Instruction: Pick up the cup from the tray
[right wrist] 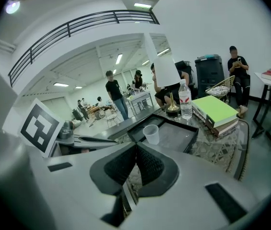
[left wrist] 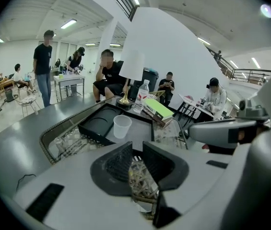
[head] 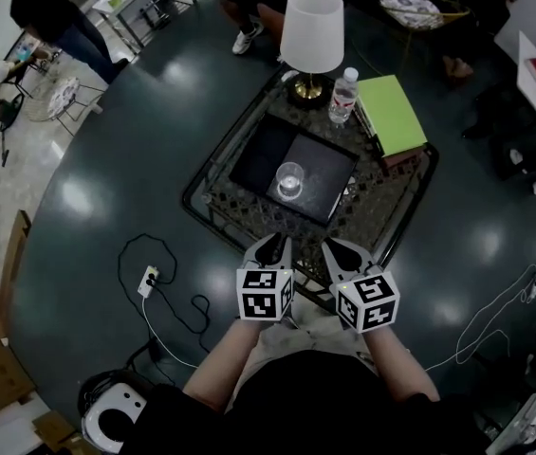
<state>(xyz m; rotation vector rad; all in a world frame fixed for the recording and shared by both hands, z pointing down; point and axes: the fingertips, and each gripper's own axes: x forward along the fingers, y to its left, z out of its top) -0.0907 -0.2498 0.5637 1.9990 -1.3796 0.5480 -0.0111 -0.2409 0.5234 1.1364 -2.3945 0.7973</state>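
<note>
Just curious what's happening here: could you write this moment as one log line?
stage: pre-grasp | cup: upright on tray, untouched | left claw: slightly open, empty | right claw: shut, empty

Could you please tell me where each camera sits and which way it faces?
Head view: on the person's head, looking steeply down at the tray with the cup; both forearms, left gripper and right gripper show.
Left gripper view: on the left gripper, looking along its parted fingers toward the cup; the right gripper shows at right.
Right gripper view: on the right gripper, along its closed fingers toward the cup; the left gripper shows at left.
Shared: both gripper views see cup, lamp, bottle and green book.
</note>
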